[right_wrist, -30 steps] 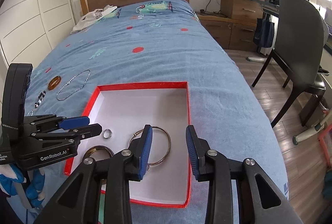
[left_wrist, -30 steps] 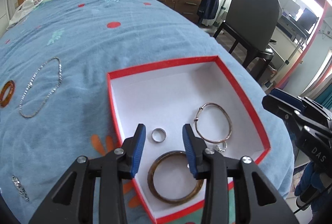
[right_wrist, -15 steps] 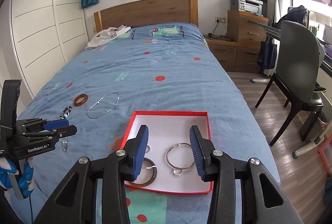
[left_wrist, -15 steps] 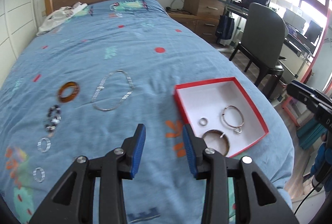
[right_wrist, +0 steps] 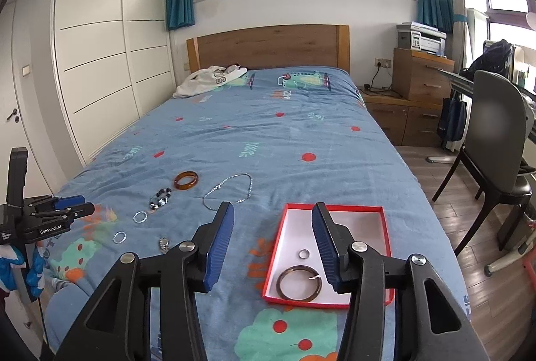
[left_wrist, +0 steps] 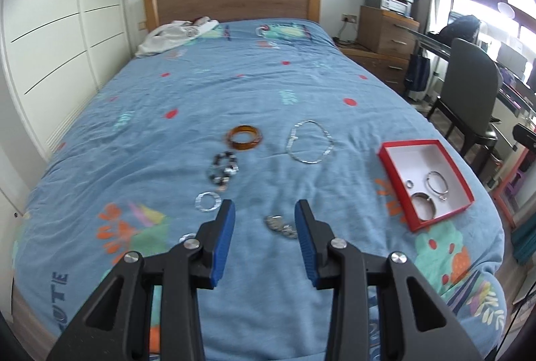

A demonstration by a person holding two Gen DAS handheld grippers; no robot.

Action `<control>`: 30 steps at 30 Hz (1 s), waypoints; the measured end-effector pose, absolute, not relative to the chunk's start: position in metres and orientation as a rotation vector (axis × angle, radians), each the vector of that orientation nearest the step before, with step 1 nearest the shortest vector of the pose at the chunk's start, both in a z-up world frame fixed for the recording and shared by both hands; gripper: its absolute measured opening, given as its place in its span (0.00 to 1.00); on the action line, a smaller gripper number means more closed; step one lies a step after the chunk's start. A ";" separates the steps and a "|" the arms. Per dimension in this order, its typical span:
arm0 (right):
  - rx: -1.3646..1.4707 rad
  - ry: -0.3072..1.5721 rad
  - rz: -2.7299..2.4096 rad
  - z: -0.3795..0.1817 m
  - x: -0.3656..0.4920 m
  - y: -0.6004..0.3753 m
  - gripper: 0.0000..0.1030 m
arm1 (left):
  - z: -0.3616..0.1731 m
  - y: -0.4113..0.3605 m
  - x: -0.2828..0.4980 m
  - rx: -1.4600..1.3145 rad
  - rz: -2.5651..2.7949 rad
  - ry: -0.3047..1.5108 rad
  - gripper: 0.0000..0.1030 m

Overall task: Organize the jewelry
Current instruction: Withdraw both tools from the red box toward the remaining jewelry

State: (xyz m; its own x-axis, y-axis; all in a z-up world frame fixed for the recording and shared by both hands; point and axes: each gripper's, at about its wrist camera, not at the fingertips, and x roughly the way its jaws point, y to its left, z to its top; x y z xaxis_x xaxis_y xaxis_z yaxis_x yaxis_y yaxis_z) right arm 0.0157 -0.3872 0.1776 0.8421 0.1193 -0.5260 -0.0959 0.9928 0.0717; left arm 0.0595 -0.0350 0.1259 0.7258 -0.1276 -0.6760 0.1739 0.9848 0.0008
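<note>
A red-rimmed white box (left_wrist: 387,147) lies on the blue bedspread at the right; it holds a brown bangle (left_wrist: 422,210), a small ring (left_wrist: 409,183) and a thin wire bangle (left_wrist: 436,181). It also shows in the right wrist view (right_wrist: 335,209). Loose on the bed lie an amber bangle (left_wrist: 244,137), a silver chain (left_wrist: 310,146), a beaded bracelet (left_wrist: 222,171), a silver ring bracelet (left_wrist: 207,202) and a small metal piece (left_wrist: 279,226). My left gripper (left_wrist: 264,227) is open and empty above that piece. My right gripper (right_wrist: 273,235) is open and empty above the box's left edge.
A white garment (left_wrist: 174,34) lies near the wooden headboard. A dark chair (right_wrist: 495,140) and wooden drawers (right_wrist: 422,86) stand right of the bed. White wardrobe doors (right_wrist: 97,66) line the left. The bed's front edge is close below both grippers.
Both grippers have pulled back and risen away from the box. The left one has swung left, over the loose jewelry. Both stay open and empty.
</note>
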 end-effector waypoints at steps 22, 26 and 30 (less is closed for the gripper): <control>0.010 0.539 0.222 0.185 0.006 -0.318 0.57 | 0.126 0.105 0.010 -0.051 0.018 0.701 0.34; 0.028 0.569 0.232 0.170 0.011 -0.313 0.58 | 0.112 0.106 0.017 -0.055 0.015 0.735 0.35; 0.046 0.599 0.234 0.153 0.017 -0.307 0.58 | 0.097 0.104 0.026 -0.054 -0.001 0.769 0.38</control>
State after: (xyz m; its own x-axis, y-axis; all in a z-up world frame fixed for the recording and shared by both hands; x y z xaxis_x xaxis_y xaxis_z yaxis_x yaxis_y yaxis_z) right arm 0.0170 -0.3066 0.1525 0.8003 0.2317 -0.5530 -0.2052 0.9725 0.1104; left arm 0.0256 0.1037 0.0966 0.7189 -0.0208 -0.6948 -0.0184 0.9986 -0.0489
